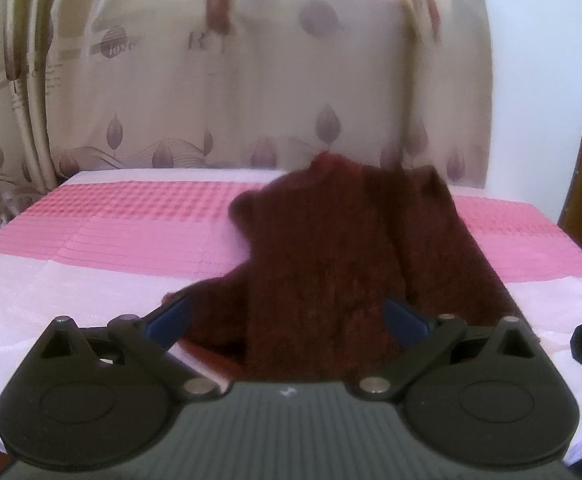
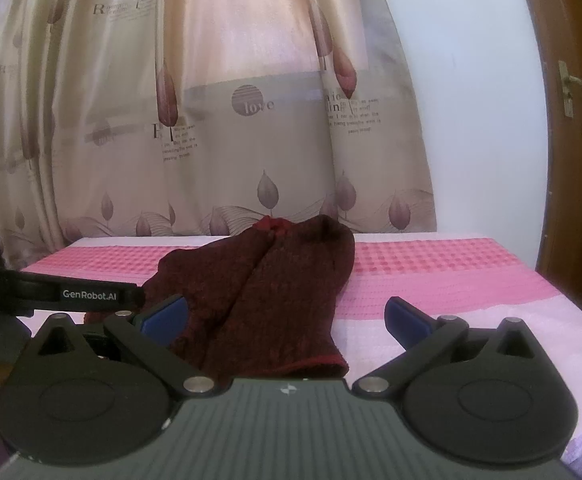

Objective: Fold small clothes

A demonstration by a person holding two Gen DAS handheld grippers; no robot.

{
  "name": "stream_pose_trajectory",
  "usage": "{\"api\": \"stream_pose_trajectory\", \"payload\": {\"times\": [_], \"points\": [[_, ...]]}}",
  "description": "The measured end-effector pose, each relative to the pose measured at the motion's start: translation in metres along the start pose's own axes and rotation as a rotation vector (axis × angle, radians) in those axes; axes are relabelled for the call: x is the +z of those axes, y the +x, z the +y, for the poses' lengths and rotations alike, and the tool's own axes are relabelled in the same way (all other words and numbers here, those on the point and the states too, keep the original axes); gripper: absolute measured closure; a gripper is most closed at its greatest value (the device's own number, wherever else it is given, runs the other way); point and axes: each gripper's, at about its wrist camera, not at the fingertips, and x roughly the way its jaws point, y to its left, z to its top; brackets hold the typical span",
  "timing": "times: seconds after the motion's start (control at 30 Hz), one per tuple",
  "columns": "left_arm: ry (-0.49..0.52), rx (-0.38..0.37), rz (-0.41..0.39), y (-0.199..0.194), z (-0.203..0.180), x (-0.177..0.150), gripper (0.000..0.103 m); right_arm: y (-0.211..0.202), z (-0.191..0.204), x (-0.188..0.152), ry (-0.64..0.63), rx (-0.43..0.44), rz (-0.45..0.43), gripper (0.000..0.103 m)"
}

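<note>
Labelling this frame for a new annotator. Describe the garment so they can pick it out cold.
Start at the table with the pink and white cloth in front of the leaf-print curtain. Near its middle lies a dark maroon knit garment, folded lengthwise, its red-trimmed hem nearest the cameras. It is the only clothing there, and the only dark, fuzzy thing on the pale cloth.

Dim, backlit room; soft fisheye pics.
Daylight is diffused thru the curtain (image 2: 251, 60) at upper centre, w/ a washed glow. Left-wrist view is smeared by motion blur; edges are bowed & vignetted. The knit garment (image 1: 331, 256) is rendered dark, detail lost.
</note>
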Motion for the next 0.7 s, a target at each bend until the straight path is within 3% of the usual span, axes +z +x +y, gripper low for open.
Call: {"api": "stream_pose_trajectory", "payload": {"times": [0.7], "points": [[0.036, 0.003, -0.007, 0.0, -0.0067, -0.0023, 0.0, 0.0011, 0.0011, -0.0023, -0.004, 0.015, 0.012, 0.0]]}}
